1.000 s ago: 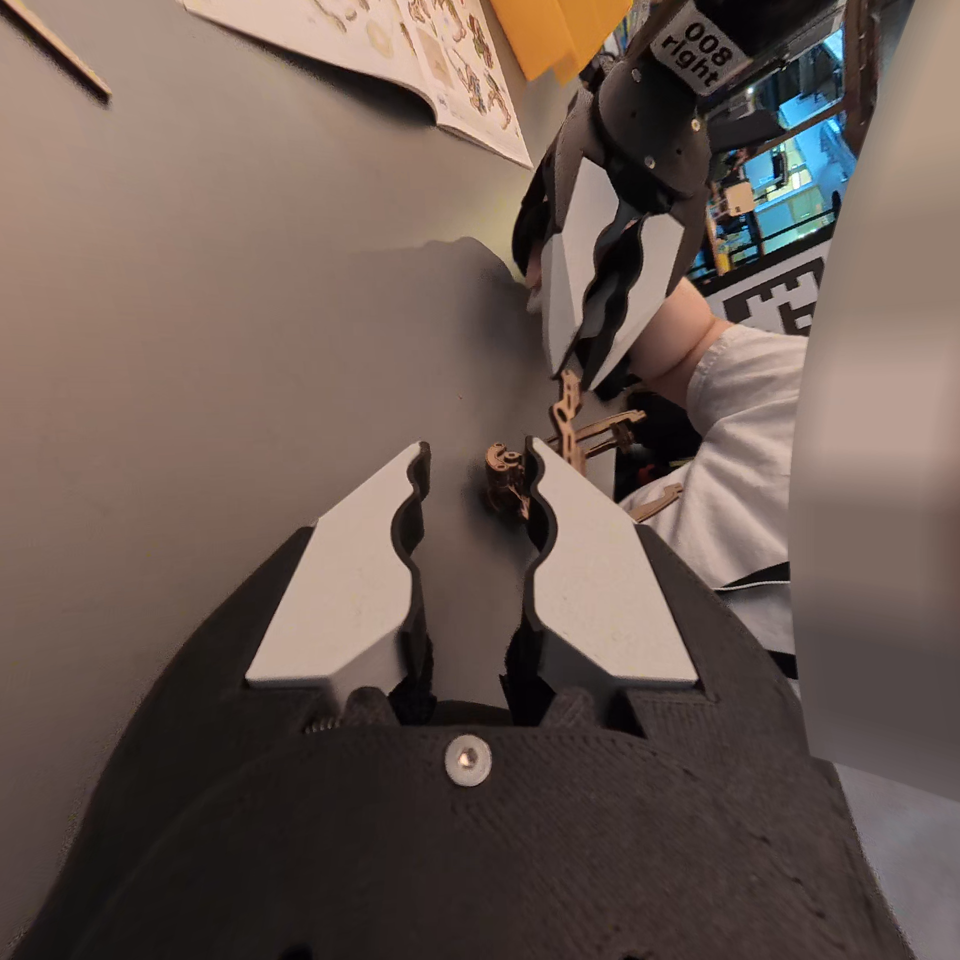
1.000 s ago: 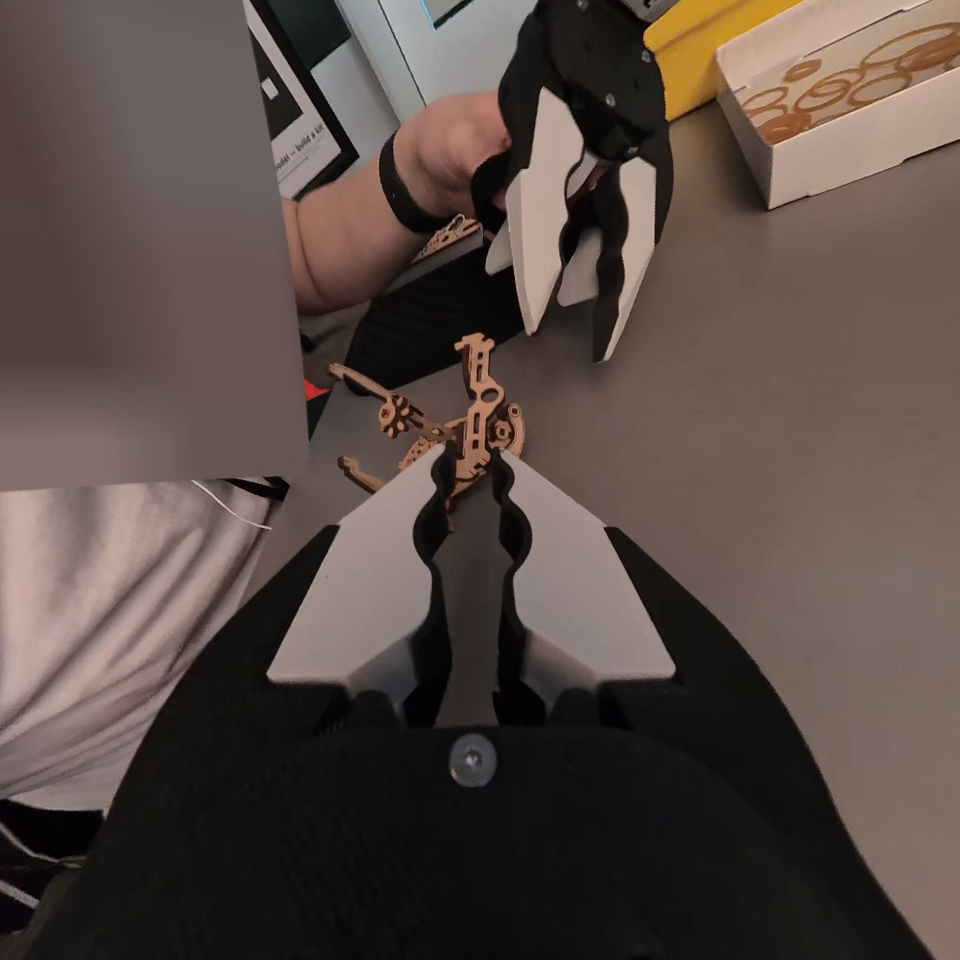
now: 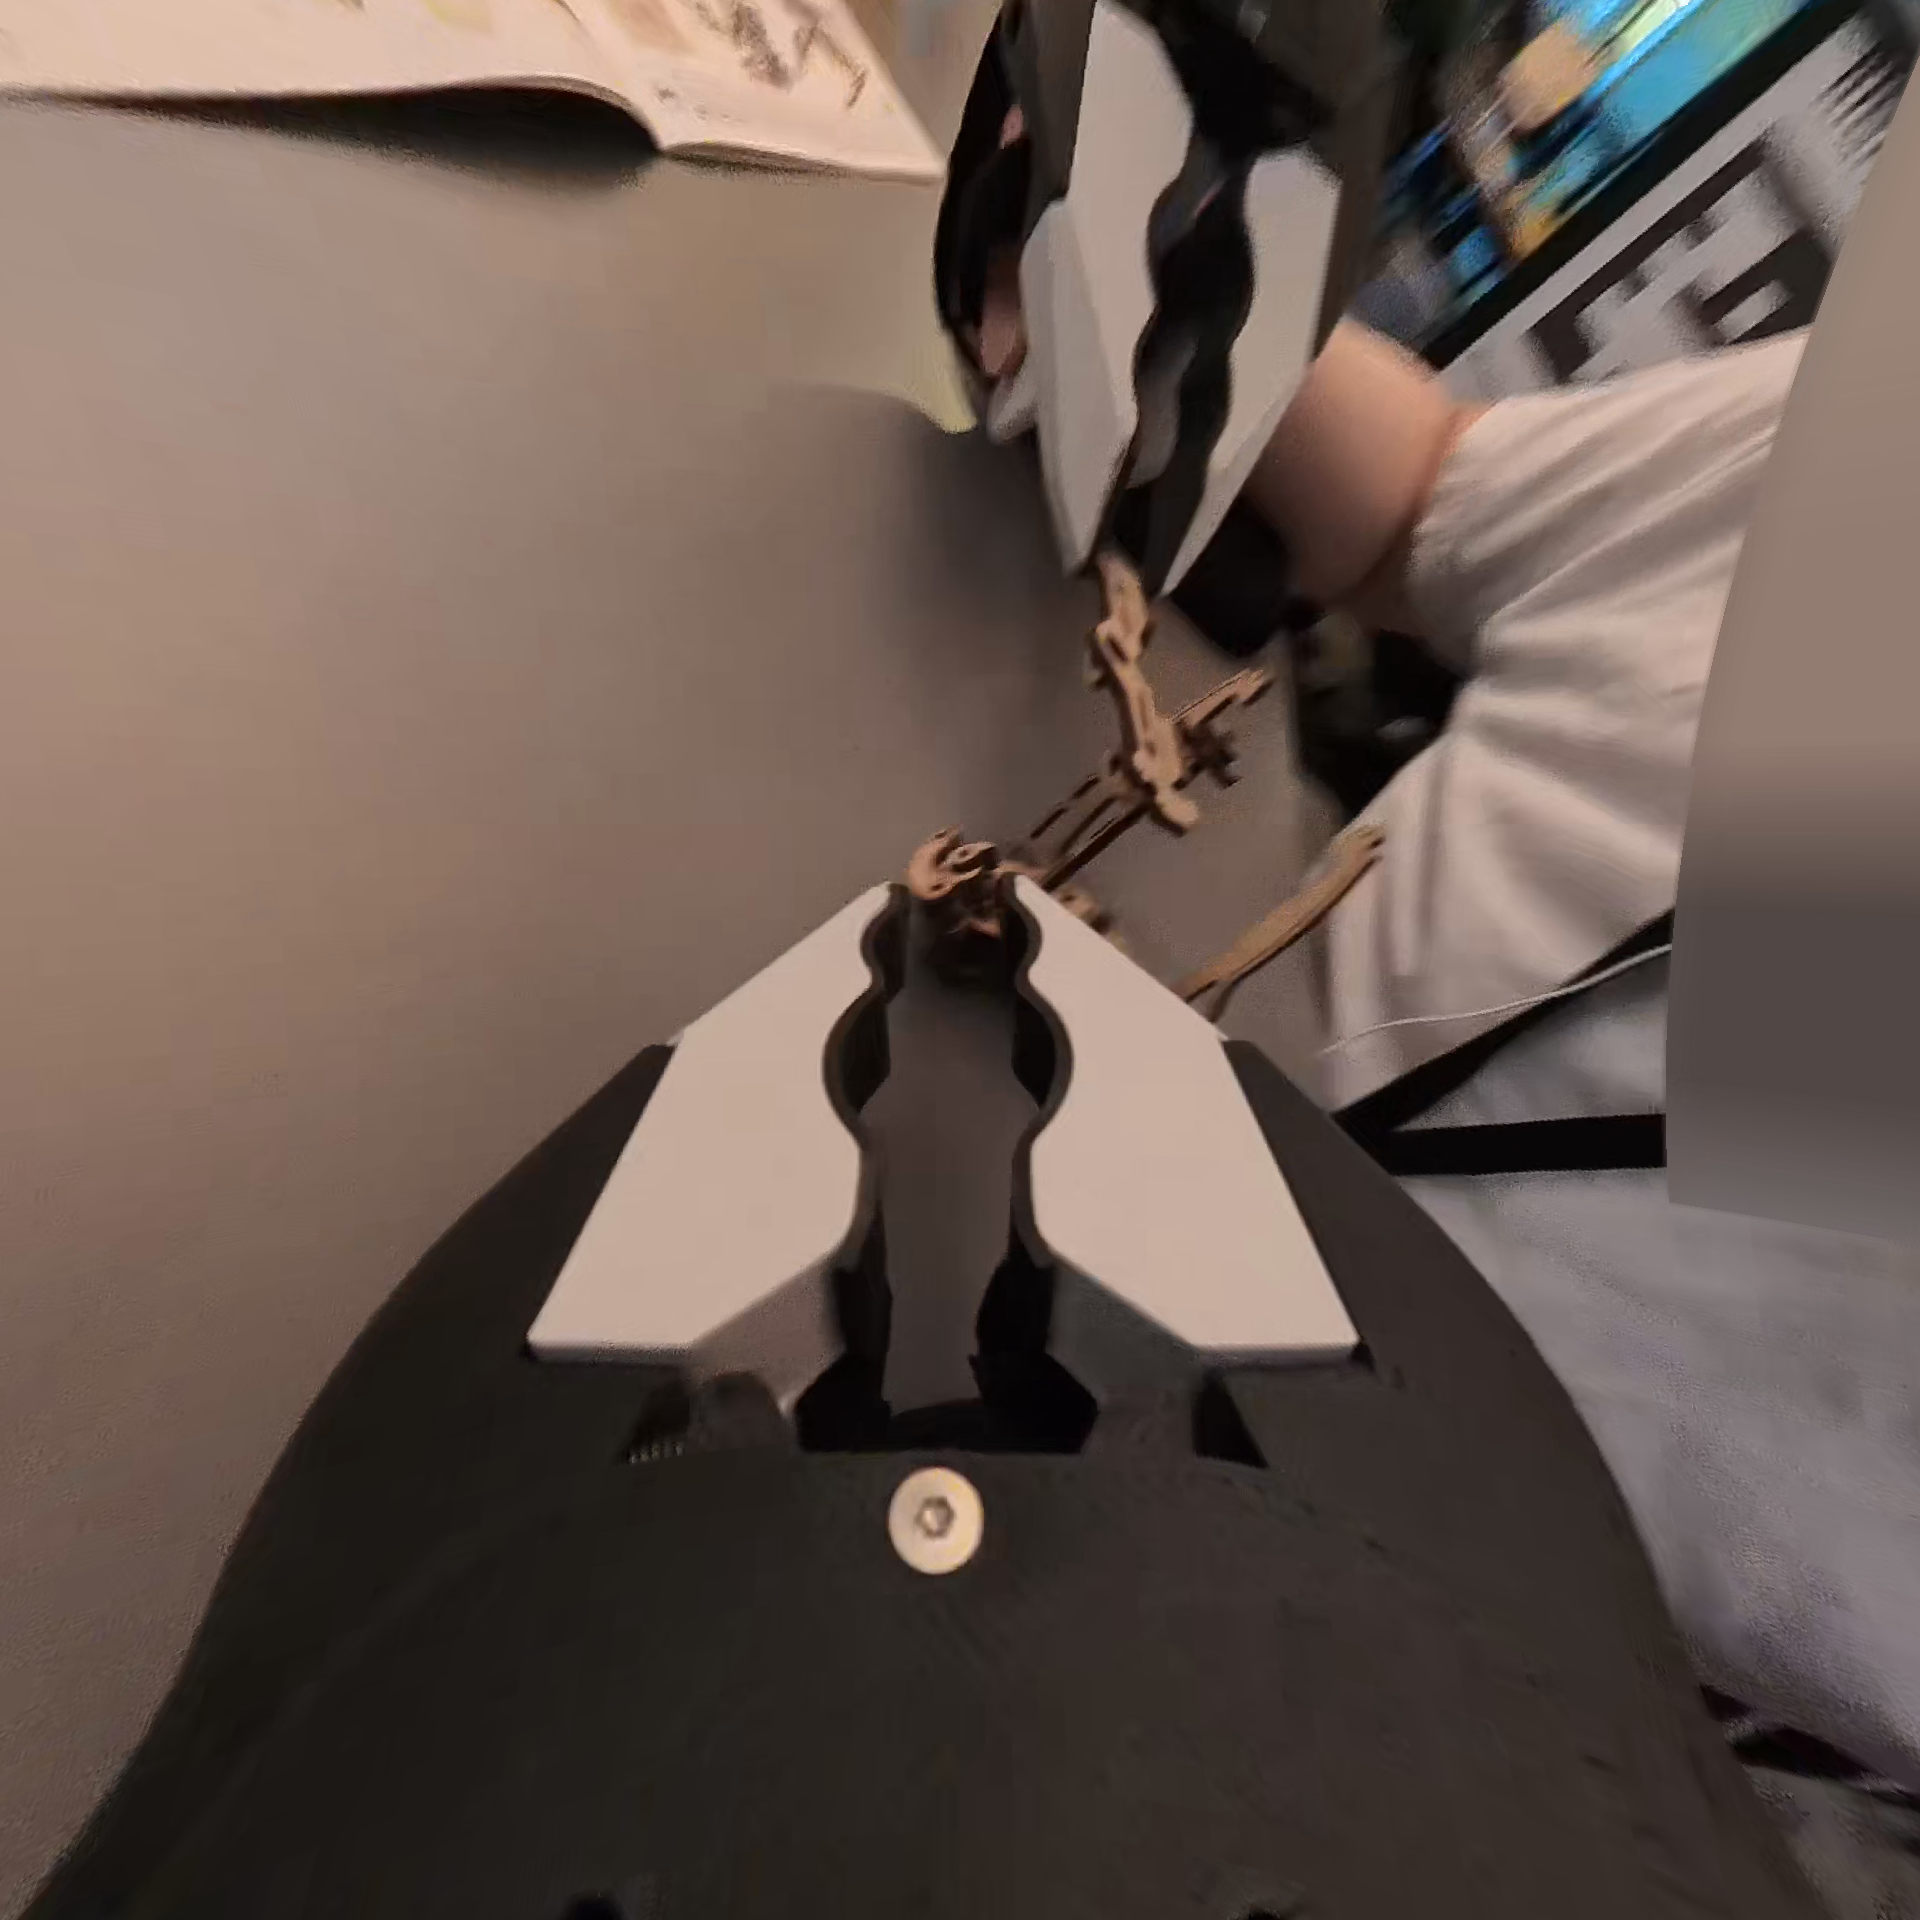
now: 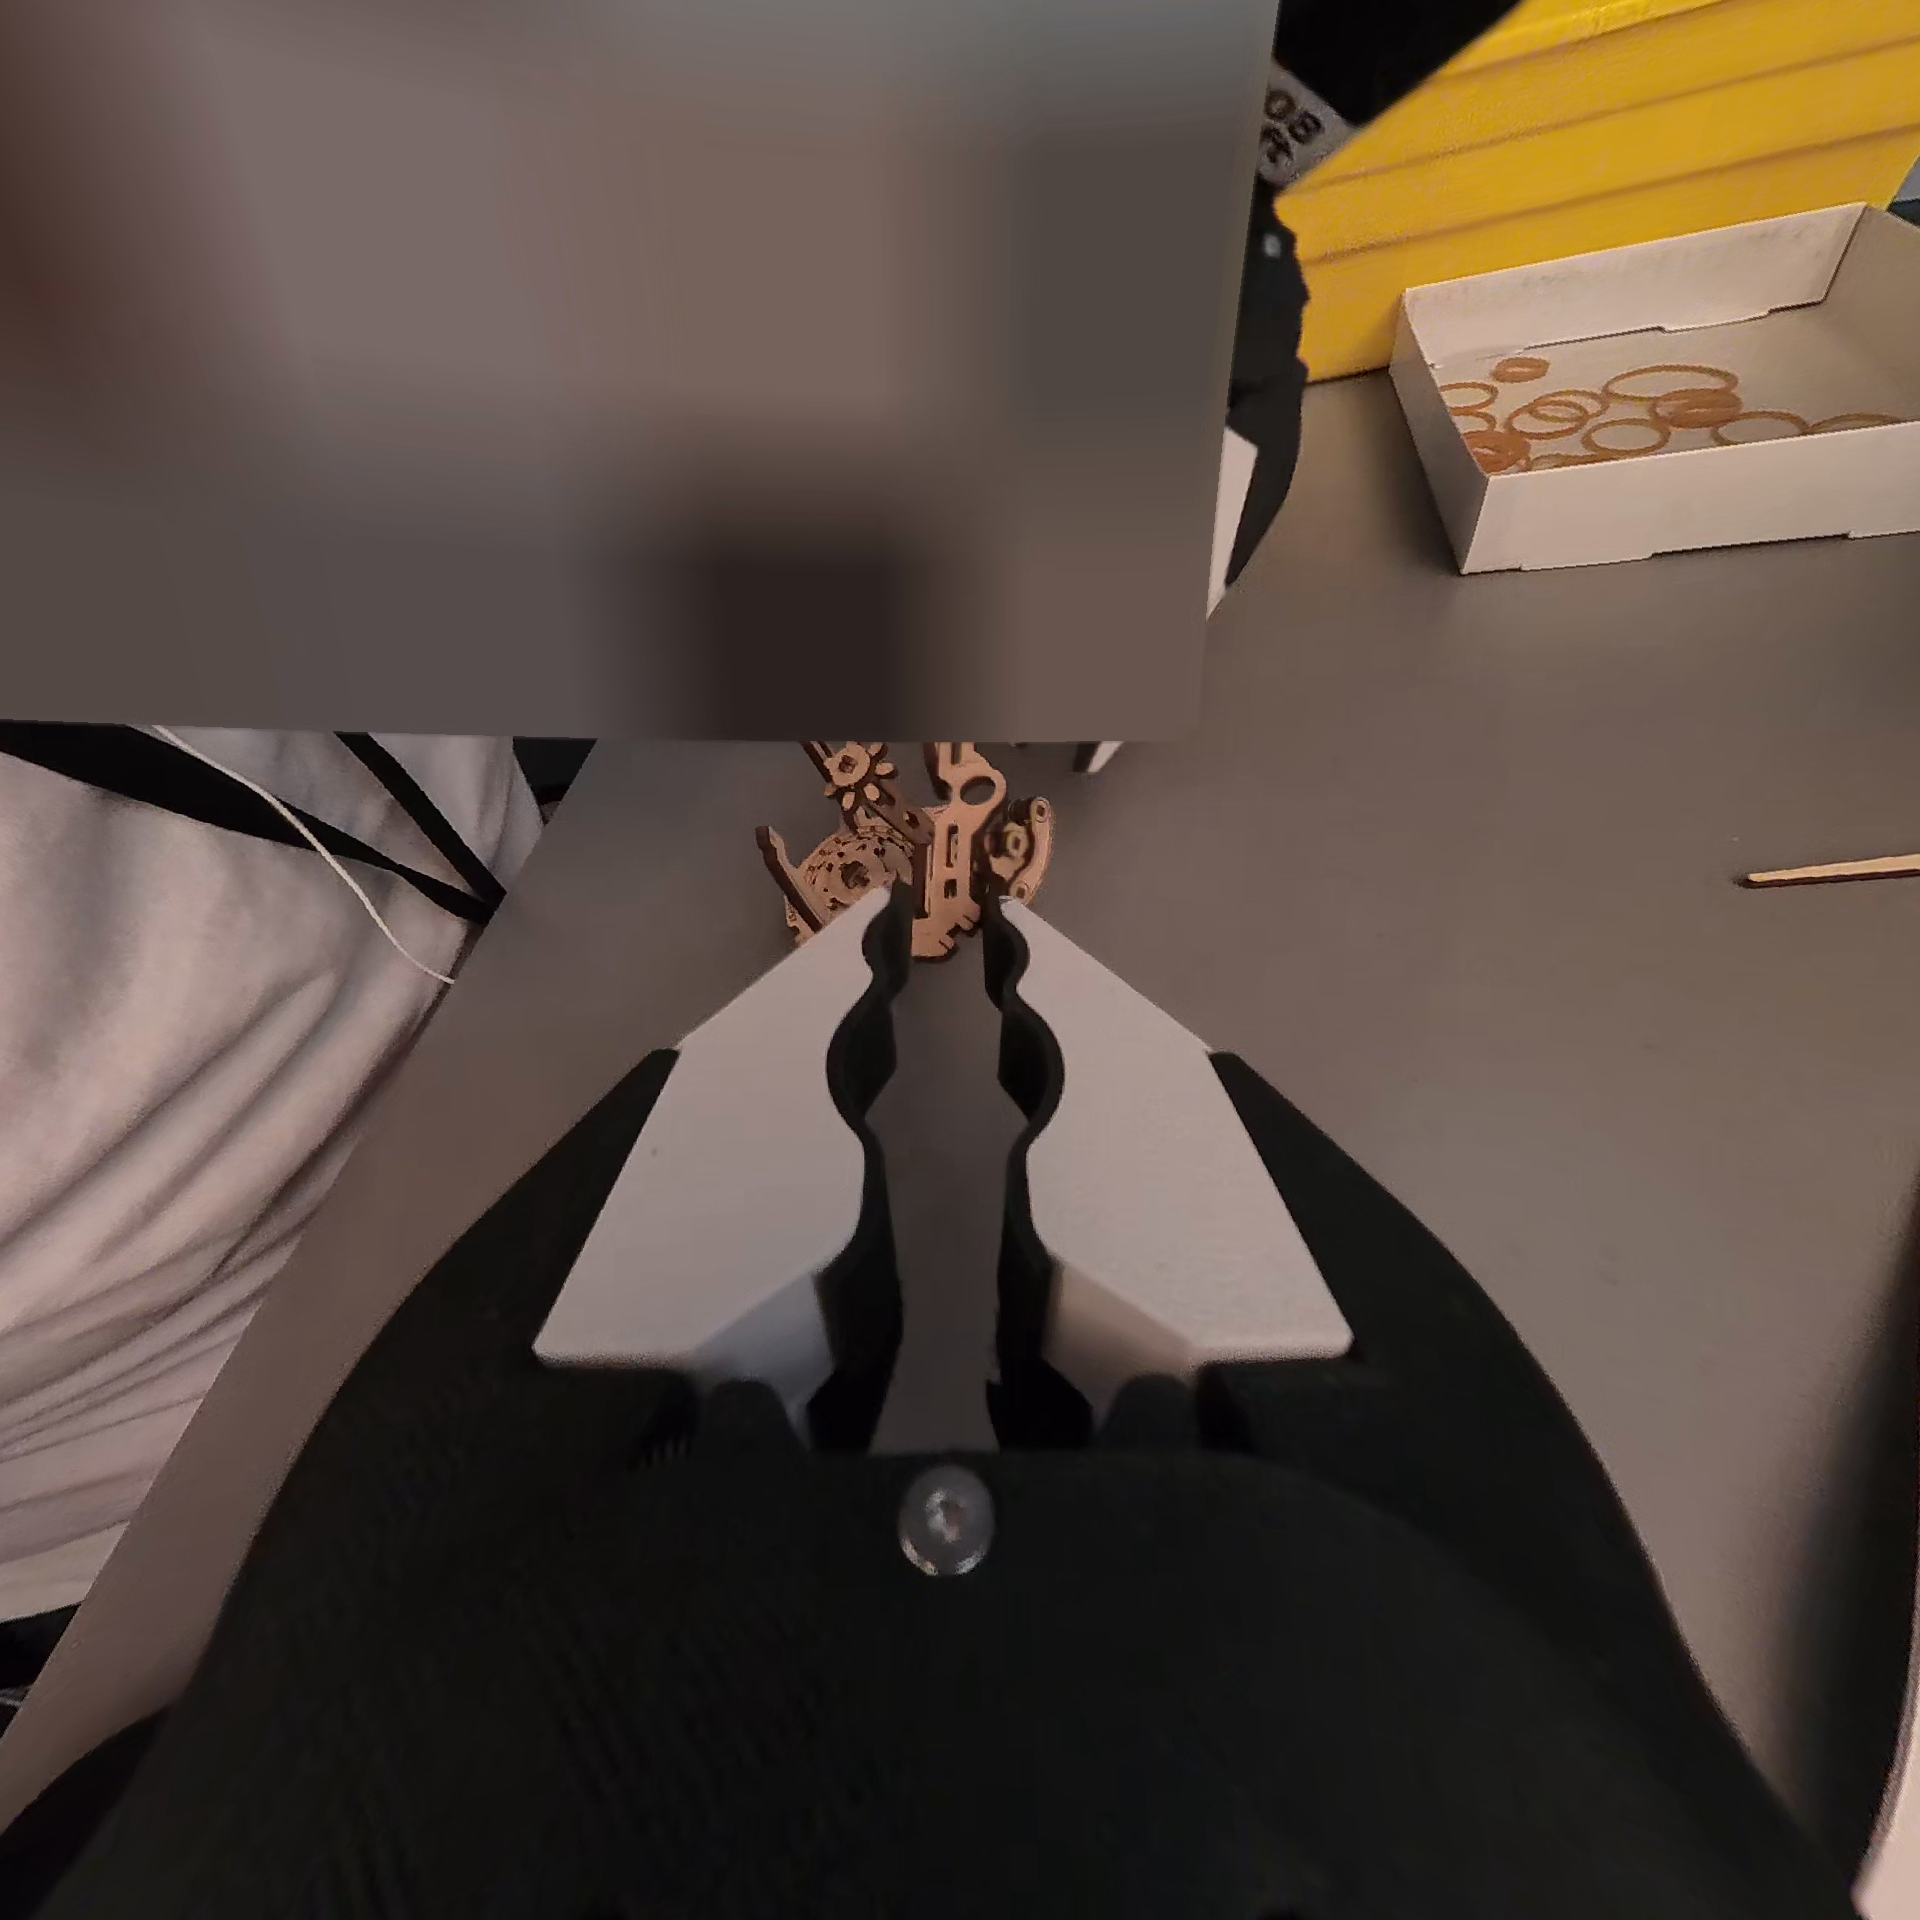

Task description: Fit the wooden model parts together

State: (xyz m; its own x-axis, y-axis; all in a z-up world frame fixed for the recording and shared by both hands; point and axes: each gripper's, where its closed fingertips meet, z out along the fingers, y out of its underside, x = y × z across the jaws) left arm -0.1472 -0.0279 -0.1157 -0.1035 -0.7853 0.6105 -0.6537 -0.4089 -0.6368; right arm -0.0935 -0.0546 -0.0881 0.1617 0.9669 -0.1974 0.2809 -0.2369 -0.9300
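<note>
Grey tabletop (image 4: pixel 1455 1039): left gripper (image 3: pixel 954 906), open a second ago, now nips the wooden model's (image 3: pixel 1127 727) small end piece (image 3: pixel 951 868); right gripper (image 4: pixel 940 904) clamps its flat body plate (image 4: pixel 951 862), both ends braced for fitting.

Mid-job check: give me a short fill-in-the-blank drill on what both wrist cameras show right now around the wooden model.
1. The right gripper is shut on the laser-cut wooden model assembly, which is the colour ____.
2. The shallow white cardboard box on the grey table holds thin wooden ____.
3. Behind that box stands a bin coloured ____.
4. The left gripper closes on a small curled ____ piece at the assembly's end.

Missing words: light brown; rings; yellow; wooden
</note>
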